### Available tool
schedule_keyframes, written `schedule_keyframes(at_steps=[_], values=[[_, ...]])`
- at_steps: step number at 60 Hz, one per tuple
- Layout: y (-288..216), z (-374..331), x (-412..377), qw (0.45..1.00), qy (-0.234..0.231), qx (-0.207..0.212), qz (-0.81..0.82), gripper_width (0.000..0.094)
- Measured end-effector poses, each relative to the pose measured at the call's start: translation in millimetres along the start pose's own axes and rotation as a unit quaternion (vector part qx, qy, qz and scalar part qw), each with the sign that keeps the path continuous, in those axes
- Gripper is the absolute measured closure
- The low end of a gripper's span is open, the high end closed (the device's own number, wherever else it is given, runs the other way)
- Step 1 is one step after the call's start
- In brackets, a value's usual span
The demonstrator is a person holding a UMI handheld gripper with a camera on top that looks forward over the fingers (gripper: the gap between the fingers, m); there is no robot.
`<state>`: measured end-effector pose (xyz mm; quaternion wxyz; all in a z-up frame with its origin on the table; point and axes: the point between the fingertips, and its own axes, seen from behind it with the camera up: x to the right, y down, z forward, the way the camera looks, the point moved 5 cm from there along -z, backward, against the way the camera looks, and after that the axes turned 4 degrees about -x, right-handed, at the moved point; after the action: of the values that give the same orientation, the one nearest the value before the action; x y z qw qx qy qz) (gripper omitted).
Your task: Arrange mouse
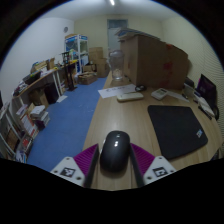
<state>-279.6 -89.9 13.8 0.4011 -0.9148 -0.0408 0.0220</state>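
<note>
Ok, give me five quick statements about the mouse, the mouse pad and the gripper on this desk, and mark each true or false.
1. The black mouse sits between the gripper fingers. True.
2. The mouse rests on the black mouse pad. False: it lies on bare wooden desk, apart from the pad.
3. A keyboard lies farther along the desk, beyond the mouse. True.
4. The floor beside the desk is red. False: it is blue.
5. A cardboard box stands at the desk's far end. True.
</note>
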Motion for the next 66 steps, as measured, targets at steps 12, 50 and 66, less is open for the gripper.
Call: schedule_keyframes(at_steps=[12,50,66], values=[[0,2,4,1.0,0.0,-0.014,0.005,0.0511],[-147,-25,219,0.997,-0.017,0.081,-0.006,0.0588],[-54,37,248,0.999,-0.011,-0.021,-0.027,0.0549]])
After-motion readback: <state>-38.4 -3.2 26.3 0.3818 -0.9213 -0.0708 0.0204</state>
